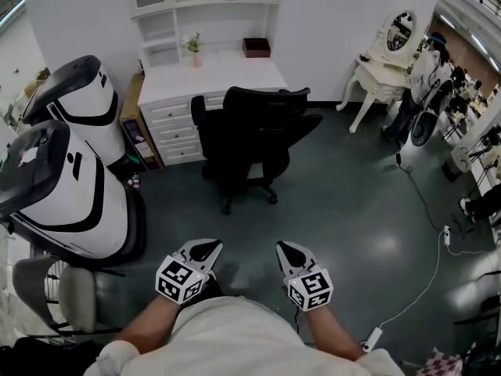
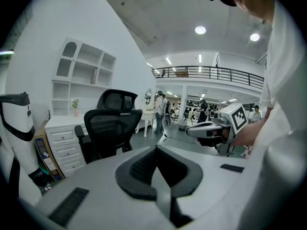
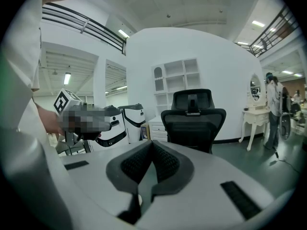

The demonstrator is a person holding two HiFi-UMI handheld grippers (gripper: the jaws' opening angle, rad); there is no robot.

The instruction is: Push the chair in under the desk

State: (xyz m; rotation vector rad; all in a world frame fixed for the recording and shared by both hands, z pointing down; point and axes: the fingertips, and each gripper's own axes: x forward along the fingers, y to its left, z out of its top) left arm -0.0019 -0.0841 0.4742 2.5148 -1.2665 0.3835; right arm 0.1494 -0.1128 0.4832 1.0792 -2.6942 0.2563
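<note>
Head view: the black mesh office chair [image 1: 250, 135] is seen out before the white drawered desk [image 1: 211, 73], well apart from the left gripper [image 1: 205, 249] and right gripper [image 1: 288, 253], jaws pressed together on nothing, so its backrest should be pushed evenly, squarely.

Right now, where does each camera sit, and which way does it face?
Head view: on the person's head, facing steeply down at the chair by the desk; both forearms, left gripper and right gripper show.
Left gripper view: on that gripper, facing the chair; own shut fingers show.
Right gripper view: likewise.
All share the chair.
</note>
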